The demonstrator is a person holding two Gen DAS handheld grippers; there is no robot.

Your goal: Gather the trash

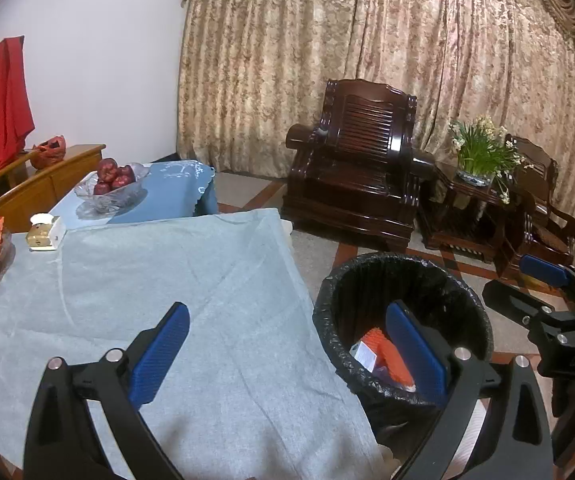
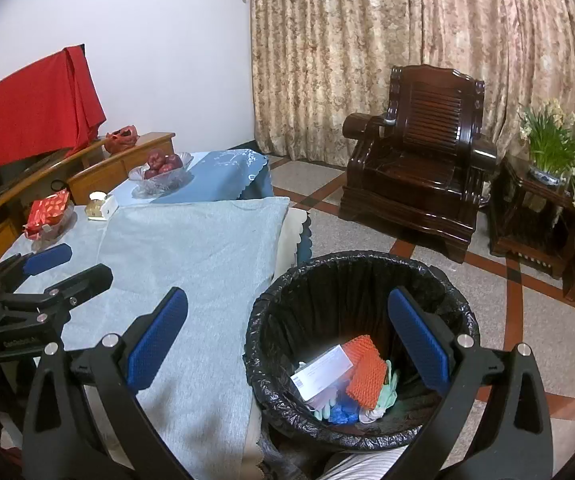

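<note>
In the near foreground of both wrist views, each gripper's jaws stand wide apart, nothing between them. The right gripper (image 2: pixel 287 340) hovers over the trash bin (image 2: pixel 459 304), which has a black liner and stands on the floor just beside the counter (image 2: pixel 191 248). The left gripper (image 1: pixel 287 344) sits half over the counter's pale cloth, half over the bin rim.

Trash is in the bin: orange foam net (image 2: pixel 363 372), white box (image 2: pixel 323 372), some blue and green gloves or wrappers under them, hard to tell apart. The cloth near the grippers shows no loose trash.

Farther along the counter: a small gold-and-white box (image 2: pixel 97 206), a red patterned packet (image 2: pixel 47 210) in a glass dish, then a glass bowl of apples (image 2: pixel 161 170) on the blue cloth. These look like kept items, not trash, though the small box is uncertain.

Judgement: the drop looks done and collection is near finished. To do this step well, keep the jaws wide, lift clear of the liner rim so it isn't snagged or pulled off, then scan the far counter edge before reaching. If the small box is trash, approach low, and avoid the glass dish beside it.

Behind: dark wooden armchair (image 2: pixel 419 168), potted flowers (image 2: pixel 551 148), curtain.
</note>
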